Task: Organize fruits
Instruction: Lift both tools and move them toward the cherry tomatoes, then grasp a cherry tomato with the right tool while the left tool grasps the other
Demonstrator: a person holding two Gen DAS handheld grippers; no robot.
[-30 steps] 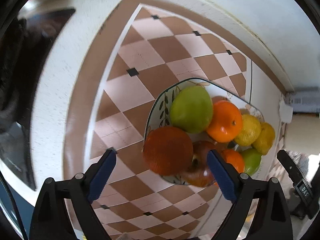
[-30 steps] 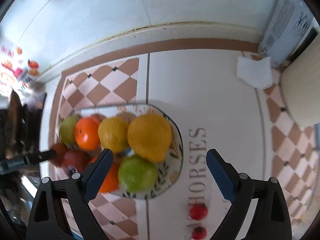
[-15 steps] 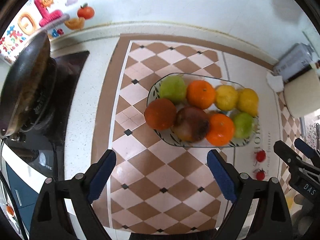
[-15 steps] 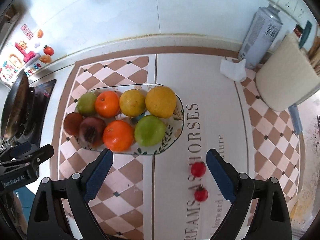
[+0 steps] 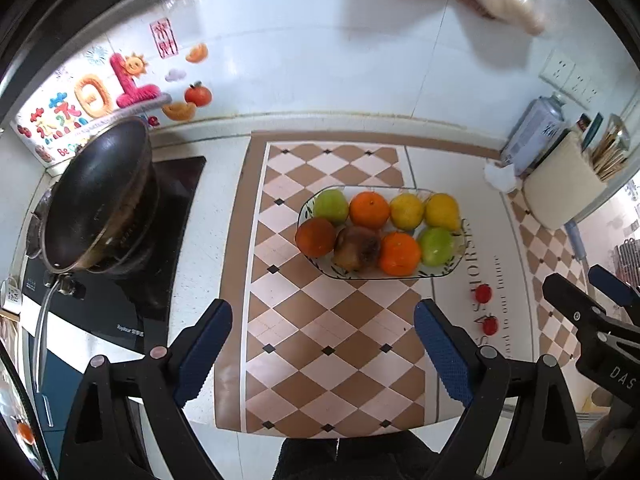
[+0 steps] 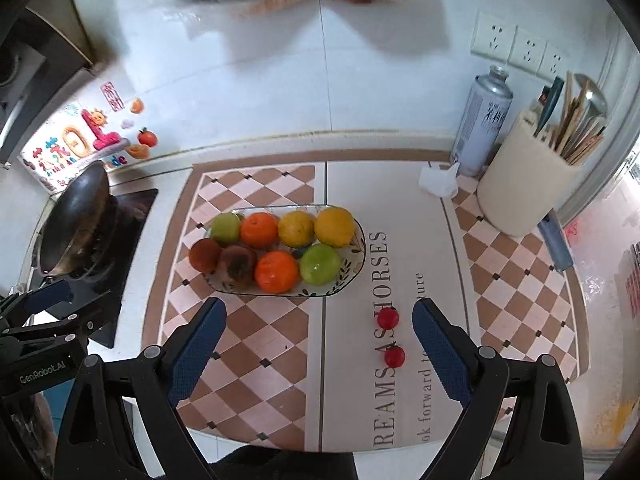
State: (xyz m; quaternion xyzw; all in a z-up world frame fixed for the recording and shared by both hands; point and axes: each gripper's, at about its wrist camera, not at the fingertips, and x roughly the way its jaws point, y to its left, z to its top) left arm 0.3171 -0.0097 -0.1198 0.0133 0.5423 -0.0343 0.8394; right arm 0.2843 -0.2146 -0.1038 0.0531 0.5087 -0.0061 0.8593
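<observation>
Glazed ceramic with a leaf pattern forms the oval plate [image 6: 352, 272] on which eight fruits are packed in two tight rows, set on the checked mat [image 6: 248, 344] near the middle of the desk [image 5: 208, 216]. Two small red tomatoes [image 6: 388, 318] are seen loose on the pale strip of the mat, just beside the plate and apart from it. Both tools are held high over the near edge: the left gripper [image 5: 323, 354] is spread wide with nothing between its pads, and the right gripper [image 6: 319, 354] is likewise wide and empty, one tomato being framed near its right finger.

Several risks can be judged from this. The tomatoes are round and smooth, so they could be nudged into a roll toward the desk edge by an off-centre approach, or be crushed if squeezed too firmly. The plate is already full, so a tomato added on top could slip off, or a neighbour such as the green apple [image 6: 320, 264] could be dislodged. The dark-blotched fruit [image 6: 238, 266] appears spoiled and soft; it could be split if it were gripped.
</observation>
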